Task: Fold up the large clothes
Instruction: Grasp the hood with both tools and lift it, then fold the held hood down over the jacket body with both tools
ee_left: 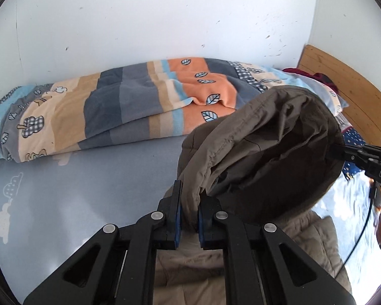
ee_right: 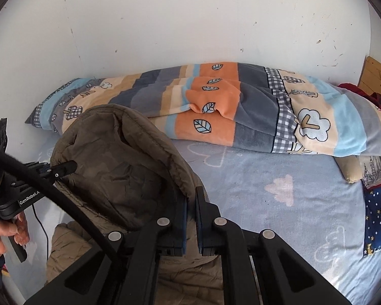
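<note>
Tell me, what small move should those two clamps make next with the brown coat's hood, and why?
Probably lower the hood forward onto the coat's body. The left gripper and right gripper are each shut on one edge of its rim, so the hood stands open and raised above the blue sheet. Laying it flat would seem to start a tidy fold.

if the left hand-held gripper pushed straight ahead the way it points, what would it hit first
The left hand-held gripper is already shut on the brown hooded jacket, so the raised hood is right in front of it. Past that it would probably meet the light blue bedsheet, though depth is unclear.
</note>
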The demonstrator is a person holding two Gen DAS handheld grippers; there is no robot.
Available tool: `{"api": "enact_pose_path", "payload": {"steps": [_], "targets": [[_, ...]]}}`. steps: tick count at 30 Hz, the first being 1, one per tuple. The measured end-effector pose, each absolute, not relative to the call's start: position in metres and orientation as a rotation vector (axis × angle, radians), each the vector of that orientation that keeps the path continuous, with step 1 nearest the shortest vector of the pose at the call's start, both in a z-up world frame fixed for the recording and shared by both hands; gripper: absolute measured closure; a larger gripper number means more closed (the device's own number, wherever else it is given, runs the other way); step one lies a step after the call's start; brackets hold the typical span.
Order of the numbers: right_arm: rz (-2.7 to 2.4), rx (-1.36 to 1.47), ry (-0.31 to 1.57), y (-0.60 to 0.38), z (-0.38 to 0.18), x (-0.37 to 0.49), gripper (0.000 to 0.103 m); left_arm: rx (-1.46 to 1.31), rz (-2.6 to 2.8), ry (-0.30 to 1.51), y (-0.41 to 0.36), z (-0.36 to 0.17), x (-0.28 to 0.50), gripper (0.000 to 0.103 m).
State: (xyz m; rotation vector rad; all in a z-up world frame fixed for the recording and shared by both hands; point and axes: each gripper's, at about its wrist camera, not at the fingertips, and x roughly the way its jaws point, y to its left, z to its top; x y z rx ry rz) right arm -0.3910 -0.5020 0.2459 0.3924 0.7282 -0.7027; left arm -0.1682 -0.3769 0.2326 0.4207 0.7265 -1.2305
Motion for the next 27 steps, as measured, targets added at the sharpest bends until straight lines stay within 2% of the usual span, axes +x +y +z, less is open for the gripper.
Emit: {"api": "enact_pose_path", "payload": {"steps": [5,10,18,23,25,27], "targets": [[-0.663,0.388,0.688,-0.445,0.26,-0.433,0.097,0.42,-1.271,0.696,-0.308,0.245,-0.201,0.093],[-0.638,0.384,0.661,-0.39,0.248,-0.477,0.097,0.433,-1.277,0.663,-0.239,0.227,-0.243,0.092],[-0.676,0.465,0.689,-0.313,0.164,-0.522,0.096,0.431,-1.221,0.772,-0.173,0.148,-0.287,0.09],[-0.711,0.477,0.869,-0.308,0.099,-0.504,0.096,0.453,-1.146,0.887,-0.162,0.085,-0.294,0.09],[-0.711,0.497,0.905,-0.308,0.085,-0.504,0.095,0.503,-1.138,0.898,-0.164,0.071,-0.299,0.084],[-0.711,0.531,0.902,-0.312,0.081,-0.506,0.094,0.525,-1.158,0.911,-0.164,0.067,-0.303,0.071]]}}
